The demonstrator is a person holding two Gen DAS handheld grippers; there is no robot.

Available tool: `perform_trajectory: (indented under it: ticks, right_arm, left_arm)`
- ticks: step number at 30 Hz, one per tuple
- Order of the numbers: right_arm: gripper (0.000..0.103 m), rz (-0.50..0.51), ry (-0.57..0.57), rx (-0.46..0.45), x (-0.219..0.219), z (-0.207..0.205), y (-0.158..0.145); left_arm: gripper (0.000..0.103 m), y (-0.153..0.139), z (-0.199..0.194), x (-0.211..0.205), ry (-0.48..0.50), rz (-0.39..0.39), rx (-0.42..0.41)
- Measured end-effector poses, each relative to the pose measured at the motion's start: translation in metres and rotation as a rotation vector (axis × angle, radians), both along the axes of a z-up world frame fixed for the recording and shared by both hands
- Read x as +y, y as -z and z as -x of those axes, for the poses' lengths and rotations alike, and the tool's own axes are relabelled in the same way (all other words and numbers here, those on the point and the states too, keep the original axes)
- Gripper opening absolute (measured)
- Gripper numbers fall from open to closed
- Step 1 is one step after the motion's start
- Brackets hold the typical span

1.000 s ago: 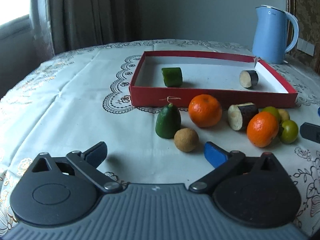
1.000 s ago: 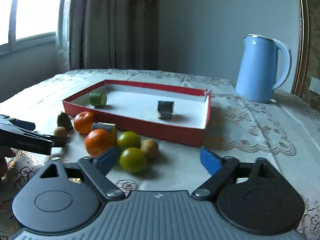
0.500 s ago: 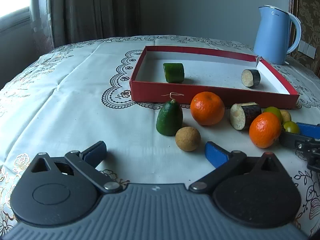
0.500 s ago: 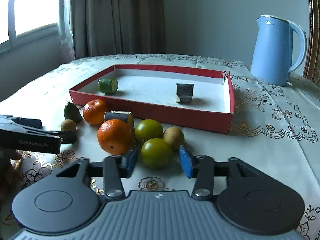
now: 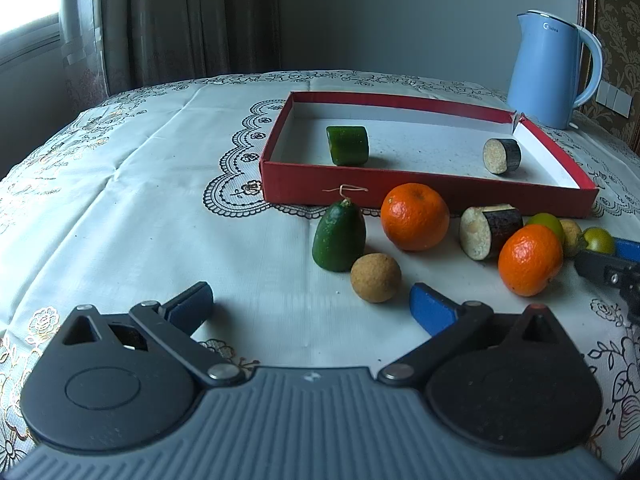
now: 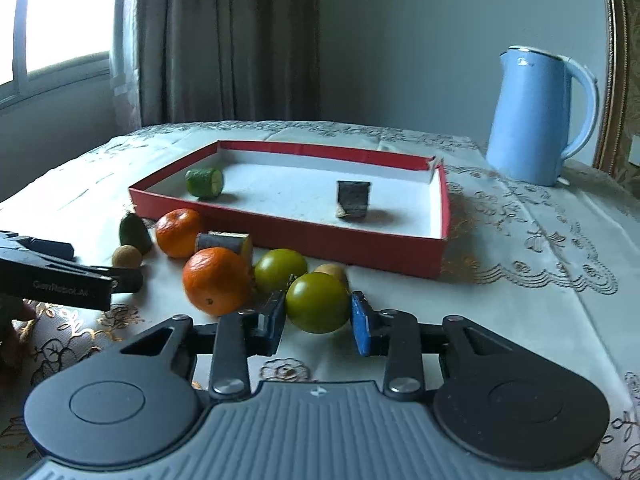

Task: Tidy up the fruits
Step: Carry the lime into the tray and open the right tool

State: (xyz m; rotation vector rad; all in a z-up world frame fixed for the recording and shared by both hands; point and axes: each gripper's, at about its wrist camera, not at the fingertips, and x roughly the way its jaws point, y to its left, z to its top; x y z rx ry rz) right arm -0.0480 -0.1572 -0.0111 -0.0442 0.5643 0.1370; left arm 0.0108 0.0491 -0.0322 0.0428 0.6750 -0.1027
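My right gripper (image 6: 318,320) is closing, and its blue pads touch both sides of a green round fruit (image 6: 317,303) on the tablecloth. Around that fruit lie an orange (image 6: 216,280), a second green fruit (image 6: 280,270) and a small brown one (image 6: 332,270). My left gripper (image 5: 310,302) stands open over bare cloth, just short of a brown round fruit (image 5: 375,278) and a dark green pear-shaped fruit (image 5: 339,236). Behind them, the red tray (image 5: 400,196) holds a cucumber piece (image 5: 347,145) and an eggplant piece (image 5: 502,155).
A blue kettle (image 6: 536,120) stands beyond the tray's right corner. Another orange (image 5: 415,216) and an eggplant piece (image 5: 490,232) lie against the tray's front wall. A hand shows at the left edge of the right wrist view. Curtains and a window lie behind the table.
The right gripper's jaws went from wide open to closed in on the green fruit, and it edged forward. The left gripper kept still and open.
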Motion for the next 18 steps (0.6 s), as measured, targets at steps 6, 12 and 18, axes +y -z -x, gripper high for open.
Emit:
perform_trajectory:
  ticks: [6, 12, 18]
  right_arm:
    - [0.034, 0.003, 0.042, -0.034, -0.012, -0.004, -0.008]
    - [0.034, 0.029, 0.077, -0.087, -0.022, -0.019, -0.021]
    - [0.034, 0.065, 0.106, -0.111, -0.028, -0.051, -0.025]
  left_arm:
    - [0.103, 0.0, 0.0, 0.0, 0.0, 0.0, 0.0]
    - [0.103, 0.0, 0.0, 0.0, 0.0, 0.0, 0.0]
    - [0.103, 0.0, 0.0, 0.0, 0.0, 0.0, 0.0]
